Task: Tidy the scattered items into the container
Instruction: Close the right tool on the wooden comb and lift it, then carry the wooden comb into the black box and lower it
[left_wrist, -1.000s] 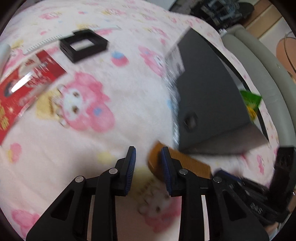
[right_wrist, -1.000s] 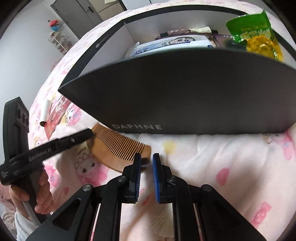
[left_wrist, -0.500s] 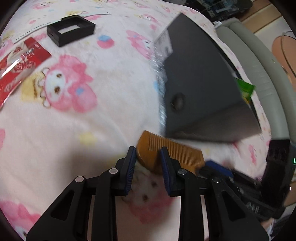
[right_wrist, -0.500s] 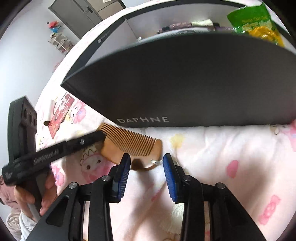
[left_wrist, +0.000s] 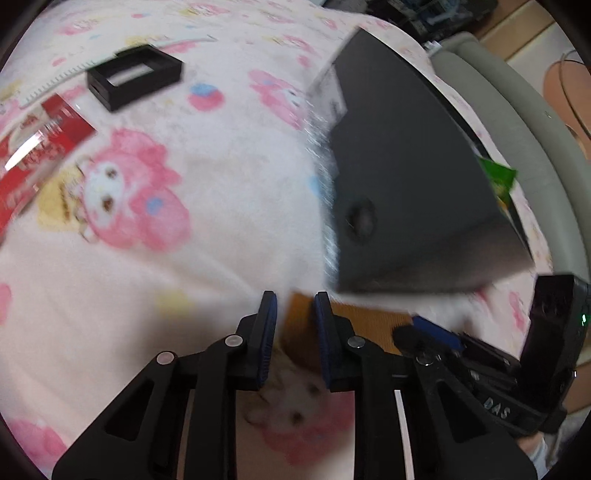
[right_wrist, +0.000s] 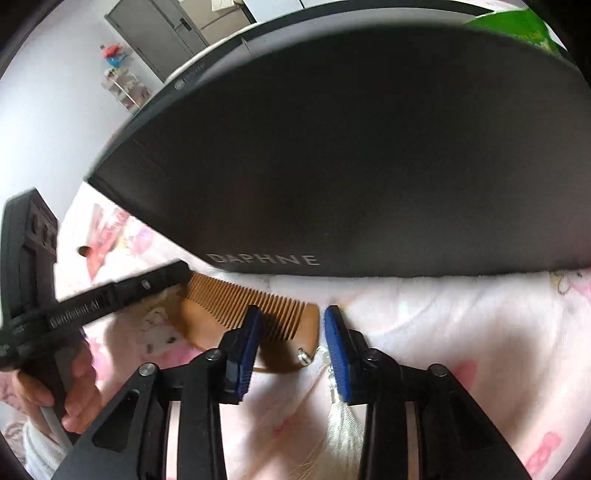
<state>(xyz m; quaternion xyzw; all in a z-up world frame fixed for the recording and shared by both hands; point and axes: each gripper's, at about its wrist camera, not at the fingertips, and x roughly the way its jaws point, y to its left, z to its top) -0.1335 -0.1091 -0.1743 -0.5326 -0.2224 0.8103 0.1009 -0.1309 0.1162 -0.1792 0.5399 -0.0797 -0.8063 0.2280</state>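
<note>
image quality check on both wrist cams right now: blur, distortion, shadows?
Left wrist: motion-smeared throughout; the black box edge streaks, the wooden comb is soft, the red packet shows glare. Right wrist: sharper; comb teeth and the DAPHNE lettering are readable, the box wall bulges with fisheye curvature, the right gripper throws soft shadows on the blanket, and the left gripper's finger is slightly blurred.

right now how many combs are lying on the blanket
1. The wooden comb lies on the pink blanket just in front of the dark box, between both grippers. Others may be hidden behind the box.
</note>
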